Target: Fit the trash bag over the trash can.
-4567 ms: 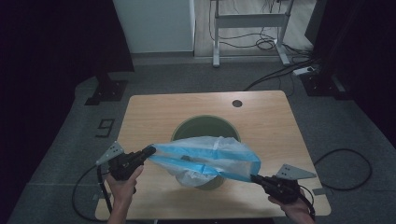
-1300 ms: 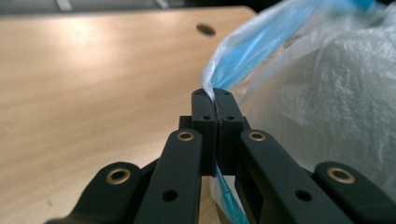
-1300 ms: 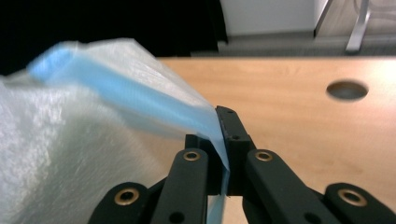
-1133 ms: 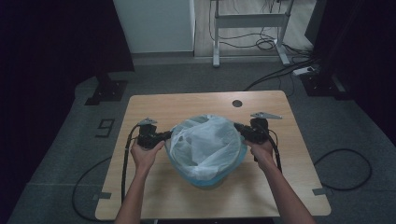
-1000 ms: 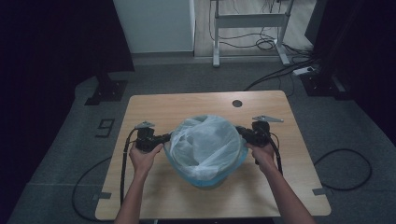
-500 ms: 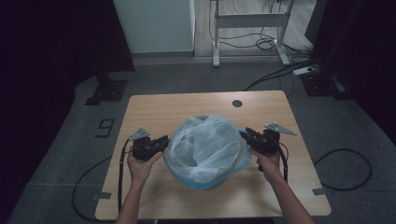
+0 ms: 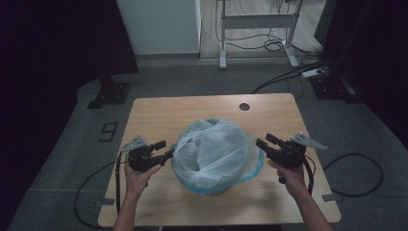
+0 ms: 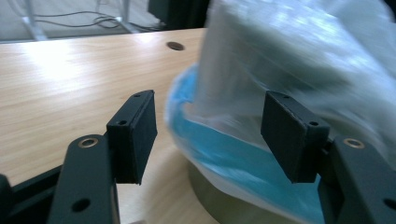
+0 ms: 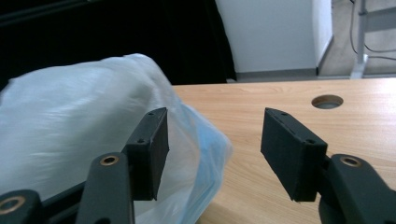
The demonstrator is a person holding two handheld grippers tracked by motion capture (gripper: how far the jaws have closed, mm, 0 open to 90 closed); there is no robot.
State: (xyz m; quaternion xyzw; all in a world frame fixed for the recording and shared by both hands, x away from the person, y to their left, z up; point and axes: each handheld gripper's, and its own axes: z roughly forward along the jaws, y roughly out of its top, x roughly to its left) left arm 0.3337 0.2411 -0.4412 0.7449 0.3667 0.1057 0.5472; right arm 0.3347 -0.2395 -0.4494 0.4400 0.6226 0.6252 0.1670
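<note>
A translucent white plastic bag (image 7: 214, 154) with a blue rim is draped over a round dark green bin (image 7: 219, 188) in the middle of the wooden table (image 7: 192, 113). My left gripper (image 7: 165, 149) sits just left of the bag. Its jaws have just been opening, and its pads are off the plastic. In the left gripper view, the bag (image 8: 299, 56) and bin (image 8: 224, 200) lie just beyond the open left gripper (image 8: 210, 135). My right gripper (image 7: 264, 140) hangs at the bag's right side. Its jaws have also just been opening and hold nothing. The right gripper view shows the bag (image 9: 70, 116) left of the right gripper (image 9: 215, 149).
A round cable hole (image 7: 244, 106) sits near the table's far edge, also seen as the hole (image 9: 327, 101) in the right gripper view. Cables (image 7: 356, 173) trail over the grey floor on both sides. A metal desk frame (image 7: 257, 21) and a white cabinet (image 7: 159, 24) stand behind the table.
Both grippers, earlier shut at the bag's rim, have opened and drawn outward and toward the person. The bag has settled over the bin.
</note>
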